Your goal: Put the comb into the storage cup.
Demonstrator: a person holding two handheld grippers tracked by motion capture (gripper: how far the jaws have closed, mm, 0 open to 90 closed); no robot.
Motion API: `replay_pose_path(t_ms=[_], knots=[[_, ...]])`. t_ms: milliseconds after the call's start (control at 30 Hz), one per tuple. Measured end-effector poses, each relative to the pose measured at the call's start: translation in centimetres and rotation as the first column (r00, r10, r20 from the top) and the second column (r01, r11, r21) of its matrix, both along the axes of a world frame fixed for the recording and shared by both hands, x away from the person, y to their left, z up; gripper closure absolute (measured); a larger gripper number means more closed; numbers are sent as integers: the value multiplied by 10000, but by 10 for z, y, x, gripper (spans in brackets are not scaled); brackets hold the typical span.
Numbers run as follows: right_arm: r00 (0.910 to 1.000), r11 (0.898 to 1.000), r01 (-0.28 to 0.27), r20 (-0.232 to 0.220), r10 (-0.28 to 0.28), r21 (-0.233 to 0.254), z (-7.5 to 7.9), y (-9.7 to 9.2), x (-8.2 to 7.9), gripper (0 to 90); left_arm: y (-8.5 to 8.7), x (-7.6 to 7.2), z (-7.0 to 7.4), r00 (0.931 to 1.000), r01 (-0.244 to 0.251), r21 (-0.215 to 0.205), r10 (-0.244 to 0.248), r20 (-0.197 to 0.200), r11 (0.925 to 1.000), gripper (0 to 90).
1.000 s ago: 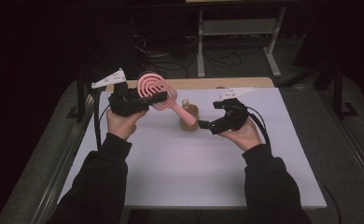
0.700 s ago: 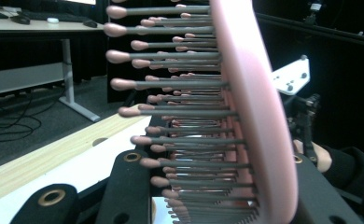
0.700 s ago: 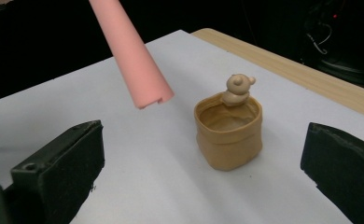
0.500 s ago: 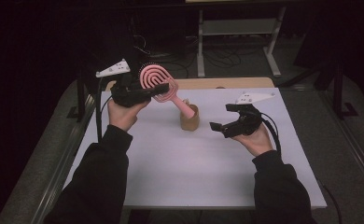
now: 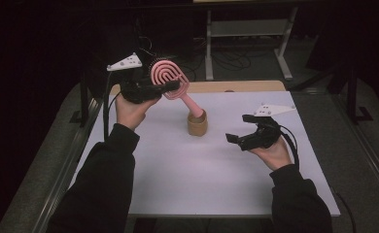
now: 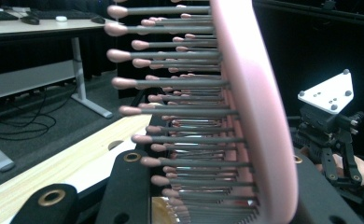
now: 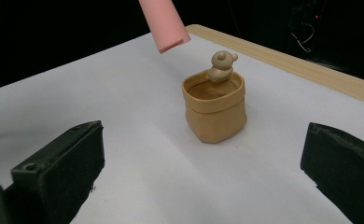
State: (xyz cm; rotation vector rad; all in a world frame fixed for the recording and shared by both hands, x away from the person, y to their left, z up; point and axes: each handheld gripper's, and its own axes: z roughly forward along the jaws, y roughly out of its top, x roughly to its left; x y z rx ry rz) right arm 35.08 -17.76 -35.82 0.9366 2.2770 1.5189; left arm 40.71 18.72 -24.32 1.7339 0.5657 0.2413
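My left gripper (image 5: 164, 89) is shut on the head of a pink hairbrush (image 5: 168, 77) and holds it in the air at the back left. In the left gripper view the bristles (image 6: 185, 112) stick out sideways between the jaws. The pink handle (image 7: 164, 23) slants down and its end hangs just above a small tan cup (image 5: 197, 124) with a little bear figure (image 7: 222, 64) on its rim. My right gripper (image 5: 239, 129) is open to the right of the cup (image 7: 215, 109), apart from it, with nothing between the jaws.
The cup stands on a white sheet (image 5: 207, 179) that covers the table, and a wooden strip (image 5: 236, 86) runs along its far edge. Behind the table are a desk frame (image 5: 248, 29) and loose cables (image 5: 226, 60) on the dark floor.
The left hand has lifted the hairbrush up and back, so the handle end now hangs over the cup. The right gripper has drawn away from the cup to the right.
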Motion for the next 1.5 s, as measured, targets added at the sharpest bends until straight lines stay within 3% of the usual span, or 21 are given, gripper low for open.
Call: replay_pose_path(t_ms=[433,633,867,1500], knots=[[10000,9999,40,-65,-39,134,-6,-15,-13,0,-11,8,-2,9997,-203,531,195,143,9984,630],[9999,9999,119,106,-118,-42,-10,-20,-20,0,-9,14,-4,9989,-459,567,451,146,9973,629],[9990,9995,304,319,-307,90,-11,-30,-28,0,-10,17,-7,9972,-659,745,631,404,9950,630],[9957,9955,880,273,-890,347,-23,-62,-40,0,-23,28,-32,9965,-834,1144,830,84,9899,629]])
